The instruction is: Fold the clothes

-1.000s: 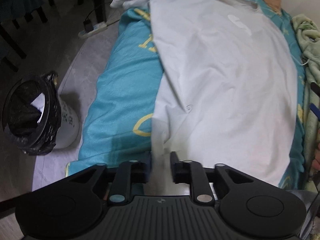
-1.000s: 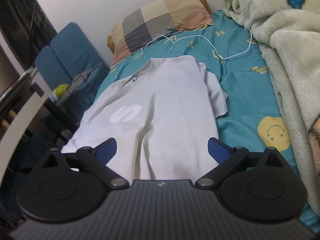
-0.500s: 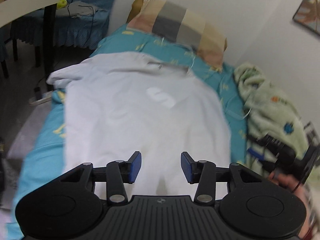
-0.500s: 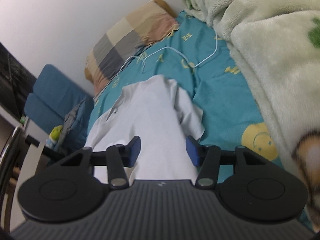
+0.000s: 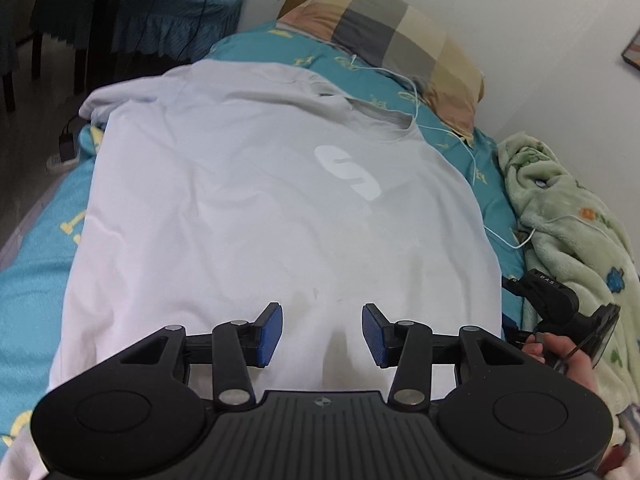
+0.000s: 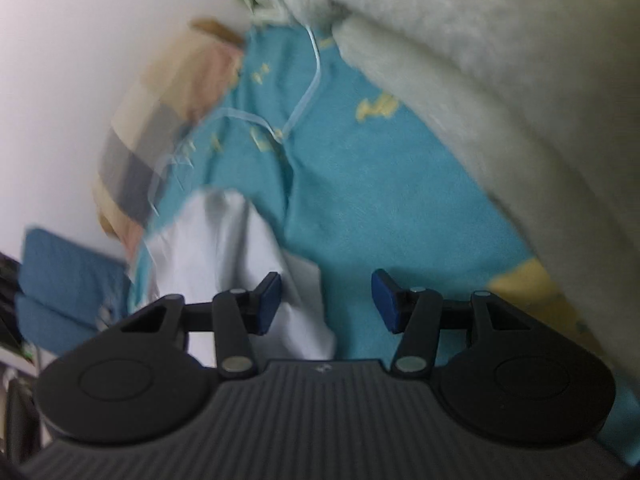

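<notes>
Left wrist view: white shirt (image 5: pixel 256 216) flat on bed (image 5: pixel 28 280), unfolded; left gripper (image 5: pixel 322 334) and right gripper (image 6: pixel 325 302) both apart, empty.

A white T-shirt (image 5: pixel 248 208) bearing a pale "S" logo (image 5: pixel 347 168) is lying on a teal bedsheet (image 5: pixel 36 280) printed with yellow motifs, beside a checked beige-and-grey pillow (image 5: pixel 392 36) and a pale green fleece blanket (image 5: pixel 568 232).

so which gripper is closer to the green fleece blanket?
Right. The right gripper hovers over the teal sheet just beside the green fleece blanket, jaws apart and empty. The left gripper is over the white T-shirt's hem, the right gripper between it and the blanket.
</notes>
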`<act>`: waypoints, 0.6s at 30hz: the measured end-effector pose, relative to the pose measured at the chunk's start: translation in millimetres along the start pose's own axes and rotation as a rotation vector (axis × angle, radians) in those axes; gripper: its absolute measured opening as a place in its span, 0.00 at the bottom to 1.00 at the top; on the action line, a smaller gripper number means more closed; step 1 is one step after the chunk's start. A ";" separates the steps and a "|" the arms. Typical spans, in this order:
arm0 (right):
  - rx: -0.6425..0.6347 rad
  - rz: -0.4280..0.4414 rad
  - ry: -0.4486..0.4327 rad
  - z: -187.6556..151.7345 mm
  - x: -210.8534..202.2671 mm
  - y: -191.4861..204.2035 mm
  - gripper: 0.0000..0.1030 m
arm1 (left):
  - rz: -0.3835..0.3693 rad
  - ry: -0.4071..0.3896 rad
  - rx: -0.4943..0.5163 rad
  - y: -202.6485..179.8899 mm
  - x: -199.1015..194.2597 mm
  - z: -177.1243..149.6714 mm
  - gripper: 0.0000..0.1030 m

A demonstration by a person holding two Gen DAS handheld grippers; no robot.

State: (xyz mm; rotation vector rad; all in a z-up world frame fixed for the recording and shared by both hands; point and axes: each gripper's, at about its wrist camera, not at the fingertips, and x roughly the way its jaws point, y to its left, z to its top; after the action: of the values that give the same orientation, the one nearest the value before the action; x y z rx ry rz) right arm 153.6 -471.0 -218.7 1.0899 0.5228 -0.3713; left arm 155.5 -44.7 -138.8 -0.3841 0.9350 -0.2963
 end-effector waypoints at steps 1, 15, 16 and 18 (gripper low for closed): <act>-0.003 0.024 -0.002 -0.1 1.8 2.1 0.51 | -0.019 0.001 -0.002 1.9 -0.6 1.4 0.46; -0.462 -0.104 -0.267 54.9 -26.9 112.3 0.07 | -0.088 -0.008 -0.009 9.8 -17.1 5.6 0.45; -0.487 -0.120 -0.287 64.2 -27.3 120.5 0.07 | -0.093 -0.007 -0.013 10.6 -17.4 6.2 0.45; -0.567 -0.154 -0.329 78.5 -24.5 135.4 0.07 | -0.099 0.000 -0.018 12.4 -15.7 6.7 0.45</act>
State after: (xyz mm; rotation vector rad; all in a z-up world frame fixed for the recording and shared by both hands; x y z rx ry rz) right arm 222.3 -484.4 -76.5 0.4304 0.3836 -0.4891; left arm 153.2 -25.9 -129.4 -0.4474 0.9205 -0.3785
